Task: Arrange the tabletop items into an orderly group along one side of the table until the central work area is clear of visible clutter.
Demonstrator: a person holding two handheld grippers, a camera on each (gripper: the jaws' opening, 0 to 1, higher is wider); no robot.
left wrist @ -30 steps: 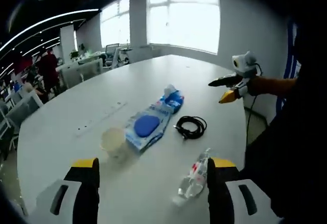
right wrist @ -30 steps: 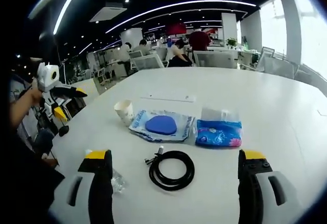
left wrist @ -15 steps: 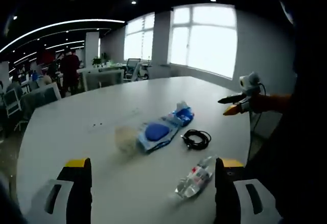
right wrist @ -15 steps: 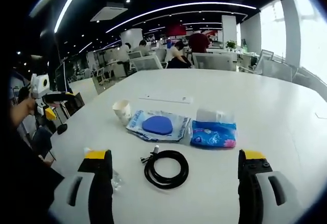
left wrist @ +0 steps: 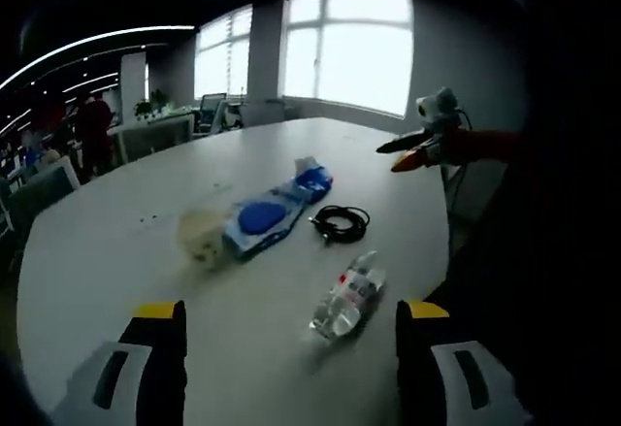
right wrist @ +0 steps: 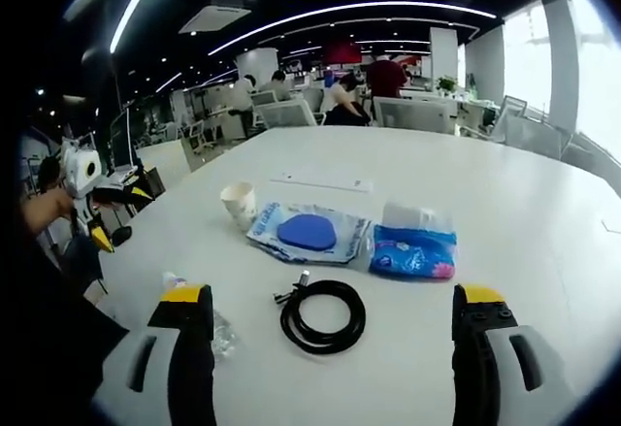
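Now | clear bottle lying flat | coiled black cable | both grippers' fingers spread, empty

left gripper: two black jaws with yellow tips, pale grey slotted plates at their bases
right gripper: same build, black jaws, yellow tips, grey slotted bases
right gripper from the left gripper view: black and yellow jaws, thin dark cable behind
clothing: dark

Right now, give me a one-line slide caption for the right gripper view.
Open right gripper faces coiled black cable, paper cup, blue pouches on white table.
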